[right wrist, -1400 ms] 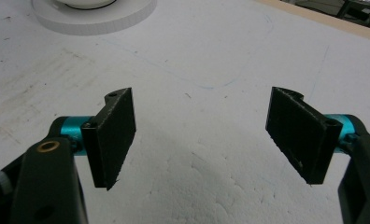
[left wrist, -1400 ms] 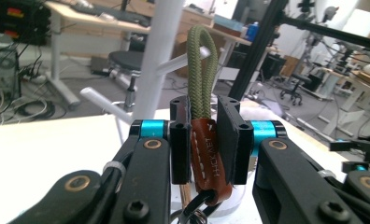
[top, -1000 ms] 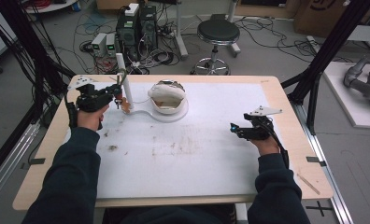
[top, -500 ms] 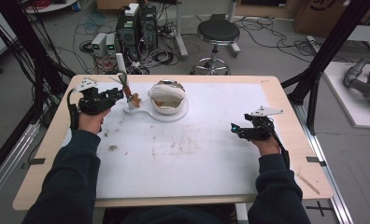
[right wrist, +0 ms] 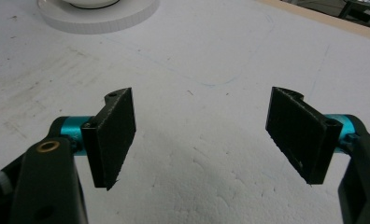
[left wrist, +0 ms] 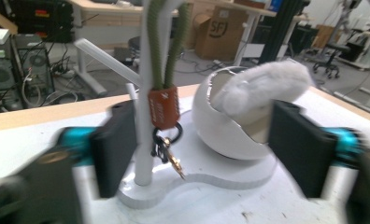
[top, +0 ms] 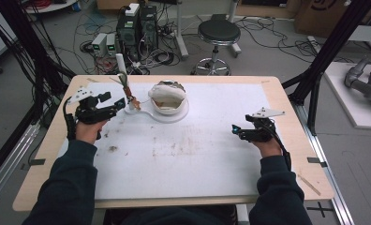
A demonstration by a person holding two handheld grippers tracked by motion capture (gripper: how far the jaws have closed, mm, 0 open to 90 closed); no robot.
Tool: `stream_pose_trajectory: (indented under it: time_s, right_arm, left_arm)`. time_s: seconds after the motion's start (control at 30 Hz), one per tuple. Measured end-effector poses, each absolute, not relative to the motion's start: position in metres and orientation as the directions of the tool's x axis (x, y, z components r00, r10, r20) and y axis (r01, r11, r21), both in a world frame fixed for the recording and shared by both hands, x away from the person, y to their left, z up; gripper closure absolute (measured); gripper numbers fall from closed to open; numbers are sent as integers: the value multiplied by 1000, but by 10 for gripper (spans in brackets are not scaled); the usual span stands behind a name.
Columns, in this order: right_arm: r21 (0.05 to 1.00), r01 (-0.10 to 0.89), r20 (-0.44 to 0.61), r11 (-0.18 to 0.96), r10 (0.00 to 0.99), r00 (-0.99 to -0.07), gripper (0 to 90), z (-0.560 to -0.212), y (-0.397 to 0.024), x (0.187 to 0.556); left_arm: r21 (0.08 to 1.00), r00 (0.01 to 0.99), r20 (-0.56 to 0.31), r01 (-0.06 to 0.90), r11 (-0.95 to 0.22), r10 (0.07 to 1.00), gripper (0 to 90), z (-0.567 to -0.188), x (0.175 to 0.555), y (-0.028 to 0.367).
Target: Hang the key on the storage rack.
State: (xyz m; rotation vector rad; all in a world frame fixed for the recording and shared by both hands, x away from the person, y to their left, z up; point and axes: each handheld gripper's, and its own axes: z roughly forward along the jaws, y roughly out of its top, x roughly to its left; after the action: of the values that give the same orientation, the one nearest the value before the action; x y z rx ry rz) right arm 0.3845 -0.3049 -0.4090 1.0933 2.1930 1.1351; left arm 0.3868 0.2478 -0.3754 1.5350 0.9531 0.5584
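Note:
A white stand (top: 172, 115) sits at the far left-middle of the mat, bearing a thin upright post (top: 120, 65) and a cracked-egg bowl (top: 167, 96) with fluffy lining. A keychain (top: 129, 96), green cord with a brown tag, hangs against the post. My left gripper (top: 120, 103) is just left of the post. Its jaws have just been opening and now stand wide. In the left gripper view (left wrist: 206, 144) the post (left wrist: 143, 154) and brown tag (left wrist: 163, 107) lie between the pads (left wrist: 113, 149), untouched, with the bowl (left wrist: 225, 130) behind. My right gripper (top: 237, 130) rests open at the mat's right, with nothing between its jaws (right wrist: 202, 135).
A stained white mat (top: 197, 154) covers most of the wooden table (top: 286, 93). Beyond the far edge stand a stool (top: 218, 33), computer towers (top: 137, 23) and loose cables. Black frame posts (top: 322, 61) rise at both sides of the table.
The left gripper carried the keychain to the post, then opened and drew back a little toward me. The keychain now hangs on the post. The right gripper has not moved.

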Motion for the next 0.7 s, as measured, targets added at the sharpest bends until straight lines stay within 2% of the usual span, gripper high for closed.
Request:
stream_pose_trajectory:
  time_s: [0.23, 0.43, 0.7]
  right_arm:
    - [846, 435, 10, 310, 805, -593, 220, -406, -311, 378]
    - [850, 435, 15, 298, 811, -585, 218, -406, -318, 373]
    - [850, 427, -2, 308, 813, -583, 218, -405, -319, 371]
  left_arm:
    - [973, 626, -112, 228, -44, 772, 203, -390, 373, 240]
    - [955, 636, -137, 290, -70, 760, 206, -398, 373, 234]
    - [956, 650, -142, 286, -67, 747, 208, -404, 370, 226]
